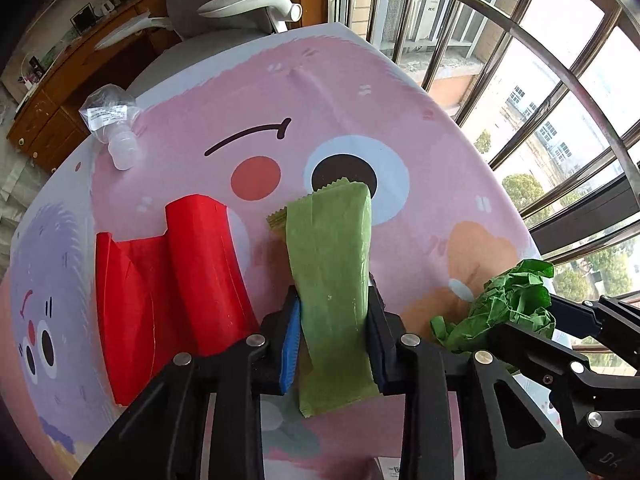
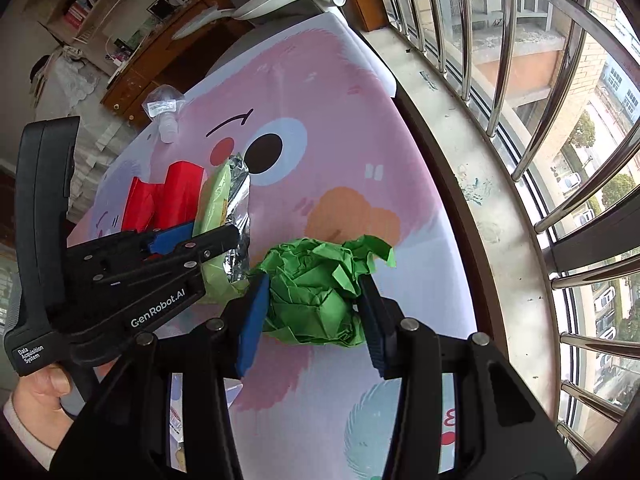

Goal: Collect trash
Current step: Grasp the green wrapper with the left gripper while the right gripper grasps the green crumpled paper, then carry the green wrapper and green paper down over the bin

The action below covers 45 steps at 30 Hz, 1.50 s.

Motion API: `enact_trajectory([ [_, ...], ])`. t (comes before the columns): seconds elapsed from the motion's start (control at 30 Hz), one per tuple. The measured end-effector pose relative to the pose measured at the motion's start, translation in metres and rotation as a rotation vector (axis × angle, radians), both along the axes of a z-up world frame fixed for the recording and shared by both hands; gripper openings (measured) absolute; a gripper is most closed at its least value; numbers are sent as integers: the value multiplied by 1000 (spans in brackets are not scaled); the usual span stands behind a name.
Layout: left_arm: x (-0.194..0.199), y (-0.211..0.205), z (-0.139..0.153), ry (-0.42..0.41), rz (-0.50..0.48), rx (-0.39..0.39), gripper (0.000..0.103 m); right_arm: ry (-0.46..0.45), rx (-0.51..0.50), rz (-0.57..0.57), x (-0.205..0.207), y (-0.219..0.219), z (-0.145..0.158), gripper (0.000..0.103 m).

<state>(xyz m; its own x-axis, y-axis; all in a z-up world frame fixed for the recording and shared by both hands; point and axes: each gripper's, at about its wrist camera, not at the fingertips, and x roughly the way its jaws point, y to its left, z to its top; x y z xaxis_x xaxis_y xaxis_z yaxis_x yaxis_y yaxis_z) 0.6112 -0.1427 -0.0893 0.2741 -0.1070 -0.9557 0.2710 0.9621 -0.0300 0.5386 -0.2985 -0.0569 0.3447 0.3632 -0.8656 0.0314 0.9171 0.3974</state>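
You see a flat light-green snack wrapper (image 1: pixel 332 280) with a silver inside, pinched upright, a crumpled dark-green paper ball (image 2: pixel 316 296), folded red paper (image 1: pixel 176 288) lying flat, and a clear plastic bag (image 1: pixel 110 116) farther off.

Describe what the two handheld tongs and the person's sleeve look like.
Both tongs, left and right, are black linkage frames with silver rivets and blue finger pads. The left unit's body bears white "GenRobot.AI" and "Data Acquisition System" lettering. A white cuff under a dark sleeve shows.

Bright daylight comes through the window (image 1: pixel 540 92) from two o'clock, blown out there. The cloth (image 1: pixel 360 92) is evenly lit, shadows soft. Fisheye bends edges; corners dark; focus sharp.
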Motion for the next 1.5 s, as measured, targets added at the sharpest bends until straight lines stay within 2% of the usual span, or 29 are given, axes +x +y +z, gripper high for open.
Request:
enact_trajectory([
  [0.2, -23, 16, 26, -43, 31, -22, 24, -20, 10, -10, -17, 4, 17, 41],
  [0.47, -84, 57, 97, -162, 76, -83, 24, -85, 32, -11, -60, 19, 62, 41],
  [0.63, -154, 88, 138, -207, 81, -115, 24, -124, 53, -5, -107, 38, 91, 41],
  [0.87, -277, 134, 170, -229, 67, -125, 24, -165, 67, -13, -201, 78, 120, 41],
  [1.0, -352, 156, 180, -237, 50, -137, 24, -185, 70, -42, -269, 100, 129, 41],
  [1.17, -448, 179, 183, -250, -1, -130, 24, -180, 66, -79, -363, 129, 125, 41],
  [1.33, -533, 198, 173, -222, -45, -138, 24, -127, 46, -94, -452, 156, 111, 41],
  [1.5, -596, 206, 157, -168, -58, -153, 24, -61, 7, -70, -518, 169, 95, 41],
])
